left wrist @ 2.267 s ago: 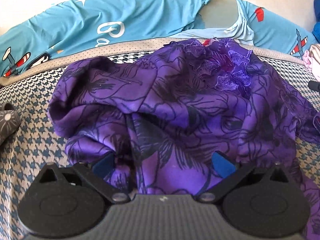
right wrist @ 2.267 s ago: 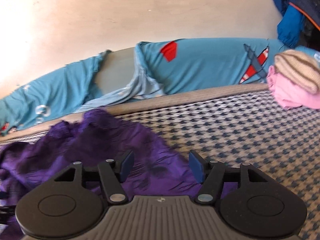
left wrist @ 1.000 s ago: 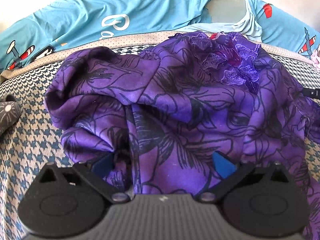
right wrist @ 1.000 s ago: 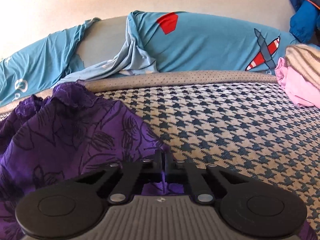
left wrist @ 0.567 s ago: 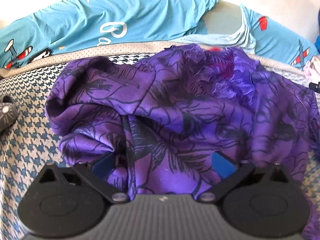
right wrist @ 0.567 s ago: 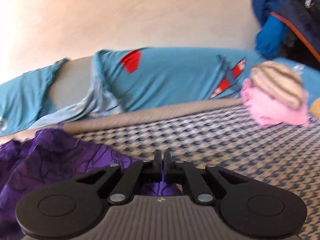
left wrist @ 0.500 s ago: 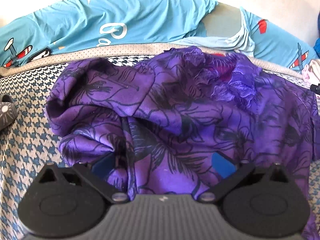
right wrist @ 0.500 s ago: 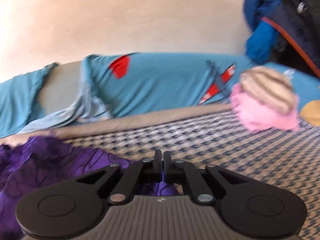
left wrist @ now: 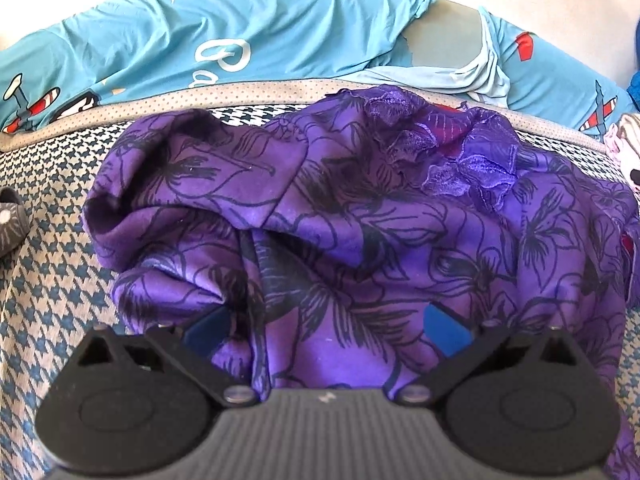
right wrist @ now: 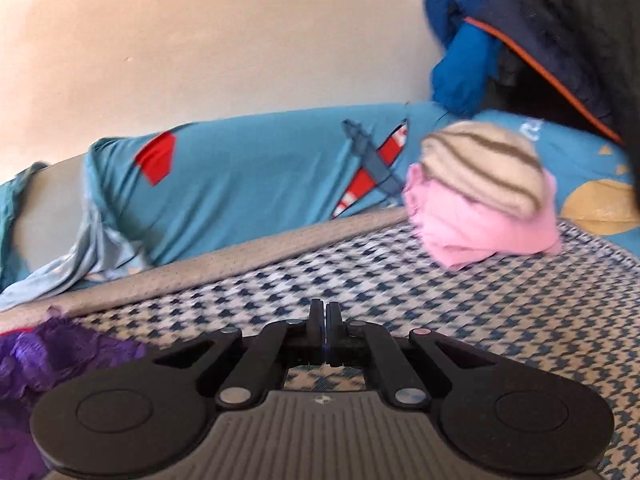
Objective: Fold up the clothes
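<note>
On the houndstooth mattress (left wrist: 48, 292) our purple floral garment (left wrist: 360, 240) lies in a loose, rumpled heap, its lace-trimmed part bunched toward the far edge, just short of the blue bedsheet (left wrist: 240, 32) that runs along behind the mattress. We hold our left gripper (left wrist: 326, 326) low over the near side of the heap with its jaws wide apart; cloth lies between the blue pads, but they do not press on it, so nothing is gripped there. Our right gripper (right wrist: 325, 334) has its jaws pressed tight together; in the right wrist view only checked mattress shows beneath them, and the garment's edge sits off to the left, so we cannot tell whether a thin bit of fabric is pinched. Toward the far right corner of the mattress rests a small stack, a pink folded piece (right wrist: 492, 232) with a striped knit piece (right wrist: 480, 168) on top, which we judge to be clothes already dealt with. For the purple garment we judge the folding hardly begun: it still needs spreading flat, smoothing, and then every fold.
</note>
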`<state>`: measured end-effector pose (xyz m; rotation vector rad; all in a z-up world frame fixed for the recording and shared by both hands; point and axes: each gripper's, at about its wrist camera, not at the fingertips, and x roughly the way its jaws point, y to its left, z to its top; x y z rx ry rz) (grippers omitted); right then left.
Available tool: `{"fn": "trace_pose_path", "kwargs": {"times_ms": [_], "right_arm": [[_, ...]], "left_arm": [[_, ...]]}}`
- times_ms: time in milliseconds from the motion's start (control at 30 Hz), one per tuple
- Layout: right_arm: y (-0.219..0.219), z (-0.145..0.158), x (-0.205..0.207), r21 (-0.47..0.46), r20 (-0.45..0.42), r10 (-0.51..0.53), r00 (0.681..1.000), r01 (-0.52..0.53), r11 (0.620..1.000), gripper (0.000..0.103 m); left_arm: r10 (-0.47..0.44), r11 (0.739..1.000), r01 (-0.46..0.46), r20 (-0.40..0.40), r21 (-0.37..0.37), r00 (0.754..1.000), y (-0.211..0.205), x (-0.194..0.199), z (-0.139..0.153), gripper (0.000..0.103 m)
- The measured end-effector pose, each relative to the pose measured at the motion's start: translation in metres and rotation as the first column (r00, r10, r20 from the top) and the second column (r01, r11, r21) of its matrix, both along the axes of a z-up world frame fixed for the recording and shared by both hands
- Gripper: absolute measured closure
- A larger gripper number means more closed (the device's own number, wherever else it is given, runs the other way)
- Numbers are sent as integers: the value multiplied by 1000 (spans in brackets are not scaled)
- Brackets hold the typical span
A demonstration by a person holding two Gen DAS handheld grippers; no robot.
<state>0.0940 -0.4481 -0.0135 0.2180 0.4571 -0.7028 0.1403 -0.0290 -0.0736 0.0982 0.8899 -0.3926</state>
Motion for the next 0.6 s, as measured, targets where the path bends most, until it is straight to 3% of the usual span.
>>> {"fn": "trace_pose_path", "kwargs": {"times_ms": [100,167,233,333,467,600], "right_arm": [[2,-5,-3,49,1,61,998,-61,997,98],[1,-7,-4,79,-5,90,996,-89,993,88],[-2,-10,-7,140,19,119,993,-121,983,67],[-8,-14,-11,236,61,144,988,-155,959,52],[-12,-18,-16,296,87,178,980,-196,935,45],[-10,-25,-16,322,60,232,971,-239,916,41]], "left_arm": [[-3,1000,3,3,10,1000,-1,-1,-1,0],[-5,1000,5,7,16,1000,-1,-2,-2,0],[-6,1000,6,8,19,1000,-1,-2,-2,0],[-7,1000,7,9,22,1000,-1,-2,-3,0],[-10,1000,10,9,24,1000,-1,-2,-3,0],[-9,1000,9,9,26,1000,-2,-2,-3,0]]}}
